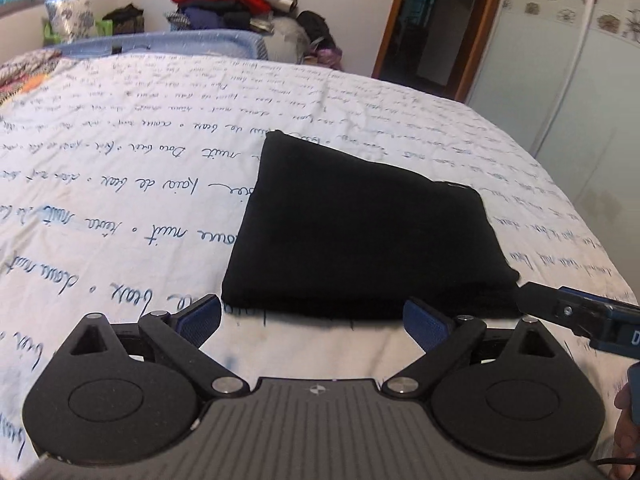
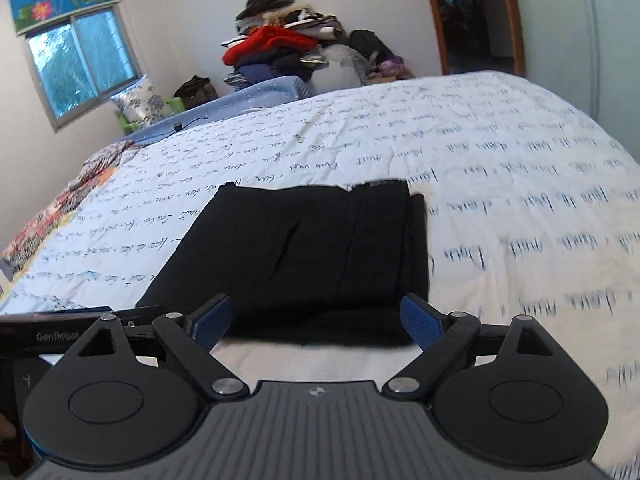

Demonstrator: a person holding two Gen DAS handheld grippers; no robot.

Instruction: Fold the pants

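Pants (image 1: 360, 232): black, folded into a flat square, lying in the middle of the bed (image 1: 120, 184).
Left gripper (image 1: 312, 320): wide apart, holding nothing, just by the pants' near edge.
Right gripper (image 2: 318, 322): wide apart too, empty, same near edge.
Why: folding looks done, so no need to hold on.

— What do the tools look like?
— Left gripper (image 1: 312, 322), right gripper (image 2: 316, 320): matte black arms, round discs, silver screws, blue ribbed pads (image 2: 420, 320), ridged grey base.
— Any lettering?
— White "GenRobot" on the left one's side.
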